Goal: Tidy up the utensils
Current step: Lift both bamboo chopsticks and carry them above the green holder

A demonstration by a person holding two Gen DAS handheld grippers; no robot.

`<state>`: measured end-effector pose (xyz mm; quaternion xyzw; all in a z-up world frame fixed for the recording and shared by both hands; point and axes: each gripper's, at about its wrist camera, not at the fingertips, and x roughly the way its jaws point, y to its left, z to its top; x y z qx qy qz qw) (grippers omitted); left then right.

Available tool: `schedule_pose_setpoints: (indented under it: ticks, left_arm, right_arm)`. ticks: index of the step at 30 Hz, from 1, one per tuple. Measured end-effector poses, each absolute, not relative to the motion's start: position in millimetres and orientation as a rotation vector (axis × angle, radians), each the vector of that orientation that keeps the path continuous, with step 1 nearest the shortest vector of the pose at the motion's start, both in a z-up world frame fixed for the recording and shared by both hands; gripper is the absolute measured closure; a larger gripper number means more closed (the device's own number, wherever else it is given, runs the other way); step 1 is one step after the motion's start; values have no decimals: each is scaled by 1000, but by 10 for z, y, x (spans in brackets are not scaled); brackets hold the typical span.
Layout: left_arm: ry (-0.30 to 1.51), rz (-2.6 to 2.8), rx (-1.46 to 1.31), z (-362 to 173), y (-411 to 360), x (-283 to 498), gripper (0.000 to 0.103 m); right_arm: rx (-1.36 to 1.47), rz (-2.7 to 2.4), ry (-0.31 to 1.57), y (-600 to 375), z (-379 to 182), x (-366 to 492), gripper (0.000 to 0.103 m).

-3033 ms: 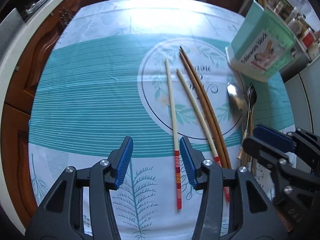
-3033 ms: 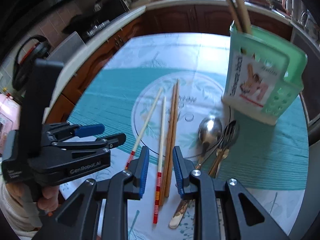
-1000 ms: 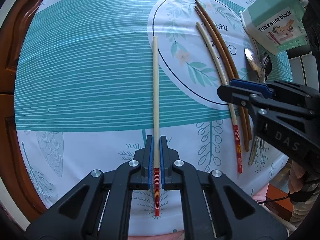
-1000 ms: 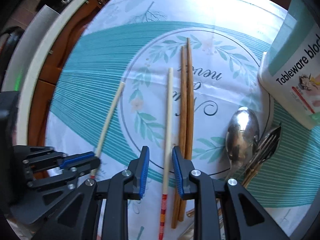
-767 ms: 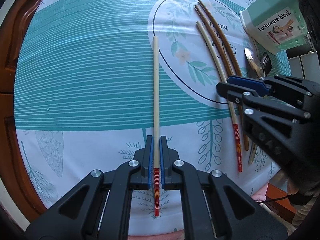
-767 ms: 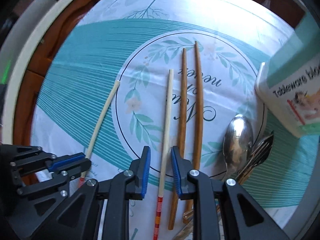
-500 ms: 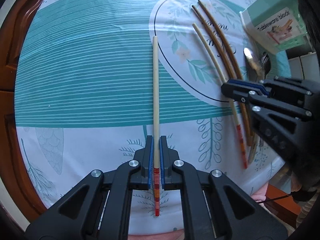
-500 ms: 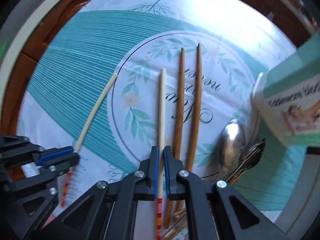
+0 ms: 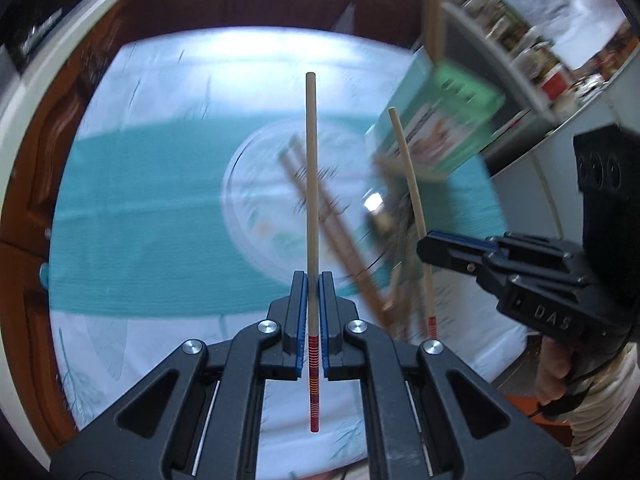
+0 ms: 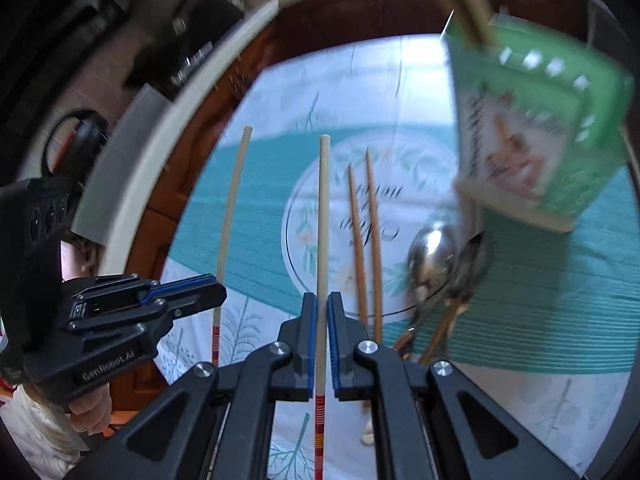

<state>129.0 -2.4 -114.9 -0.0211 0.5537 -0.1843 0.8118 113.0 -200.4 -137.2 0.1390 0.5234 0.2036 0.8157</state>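
Grippers (image 9: pixel 313 322) (image 10: pixel 322 338) tilt downward, each gripping one chopstick (image 9: pixel 311 184) (image 10: pixel 322 232).

Two pale chopsticks with red-striped ends (image 9: pixel 311 200) (image 10: pixel 322 240) are raised clear of the cloth. Two brown chopsticks (image 10: pixel 366 240) lie flat, spoons (image 10: pixel 434 252) right, green holder (image 10: pixel 536 128) far right.
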Motion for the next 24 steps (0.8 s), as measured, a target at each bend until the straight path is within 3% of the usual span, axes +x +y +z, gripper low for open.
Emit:
schedule_pose_setpoints:
  ticks: [9,14,19,24]
  left_arm:
    - [772,-479,-38,-69,-635,1452,100]
    - [564,-480,-99,370,-977,1756,100]
    - [422,-467,-129,516,-1260,2017,99]
    - [391,-436,-98,248,-1555,2272,99]
  right_arm:
    - [269,256,647,-2634,-417,1058,98]
    - [311,142,428,-2972,-152,1206,98]
    - [321,71,301,-3093,-179,1487,98]
    - [259,51,261,-3039,-375,1741,98]
